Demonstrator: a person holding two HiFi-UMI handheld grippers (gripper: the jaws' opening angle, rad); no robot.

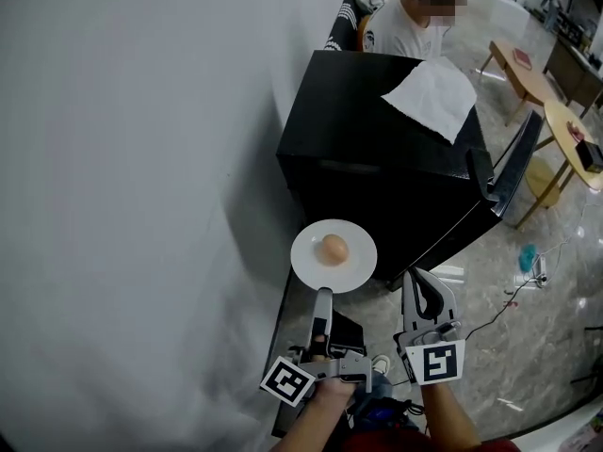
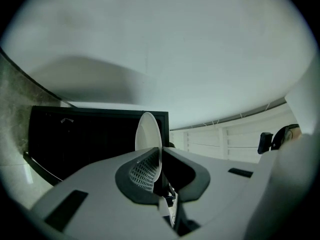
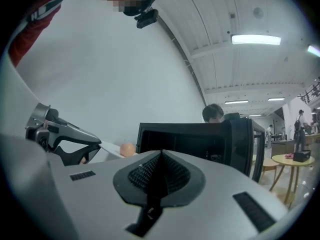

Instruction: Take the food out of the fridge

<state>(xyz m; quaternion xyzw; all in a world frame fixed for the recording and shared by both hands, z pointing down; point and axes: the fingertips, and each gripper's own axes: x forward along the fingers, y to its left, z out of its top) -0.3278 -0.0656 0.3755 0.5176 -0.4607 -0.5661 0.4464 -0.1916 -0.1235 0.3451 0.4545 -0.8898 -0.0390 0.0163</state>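
Note:
A white plate (image 1: 356, 269) carries a brown egg (image 1: 333, 249) in front of the small black fridge (image 1: 377, 158), whose door (image 1: 513, 172) stands open to the right. My left gripper (image 1: 323, 296) is shut on the plate's near rim. In the left gripper view the plate (image 2: 149, 136) stands edge-on between the jaws of the left gripper (image 2: 159, 159). My right gripper (image 1: 415, 281) hangs just right of the plate, shut and empty. From the right gripper view its closed jaws (image 3: 161, 155) point at the fridge (image 3: 190, 139), with the egg (image 3: 127, 149) to the left.
A white cloth (image 1: 433, 97) lies on the fridge top. A person (image 1: 419, 17) sits behind the fridge. A plain wall (image 1: 141, 158) fills the left. Wooden tables (image 1: 565, 130) stand at the right, and cables and a blue object (image 1: 528, 257) lie on the floor.

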